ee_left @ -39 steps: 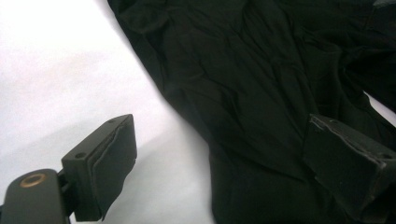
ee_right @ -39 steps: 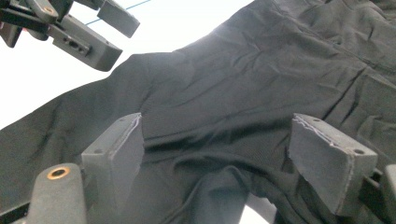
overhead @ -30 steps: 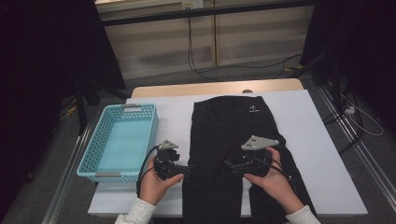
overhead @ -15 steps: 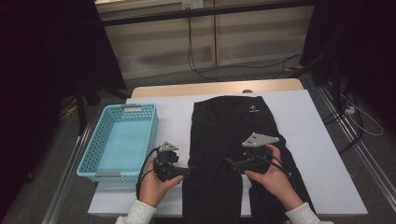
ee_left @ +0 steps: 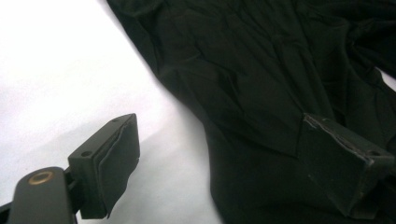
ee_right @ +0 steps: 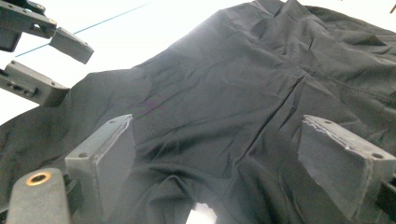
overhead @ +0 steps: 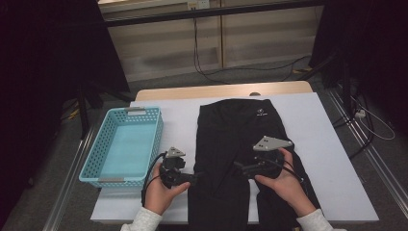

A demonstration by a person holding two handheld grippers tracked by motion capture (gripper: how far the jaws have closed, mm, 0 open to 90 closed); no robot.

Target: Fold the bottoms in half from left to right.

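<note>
Black fabric trousers (overhead: 240, 159), laid flat on white-covered bench (overhead: 327, 144), waistband at far edge, legs running toward near edge. Long axis from far to near, straight between both hands. Light-blue perforated plastic basket (overhead: 122, 144) well apart to left, holding nothing visible.

Left claw (overhead: 196, 177) level at trousers' left edge, pointing right across long axis. Jaws wide; seen from left gripper view, one pad (ee_left: 112, 163) over bare white cover, other pad (ee_left: 341, 163) over dark cloth, so garment's edge between them, nothing pinched.

Right claw (overhead: 239, 167) over inner part of right leg near crotch, pointing left toward its partner. Jaws wide too; in right gripper view, pads (ee_right: 105, 158) straddling wrinkled cloth beside centre seam, no fabric gripped, small gap of white cover (ee_right: 201, 215) visible below where legs part.

Judged: both claws about equally near, each facing inward at mid-length. Coming move likely turning on that crosswise approach — closing on cloth at either side of left leg, then lifting to fold along long axis. Left claw needing slight descent to catch edge rather than bare cover.
</note>
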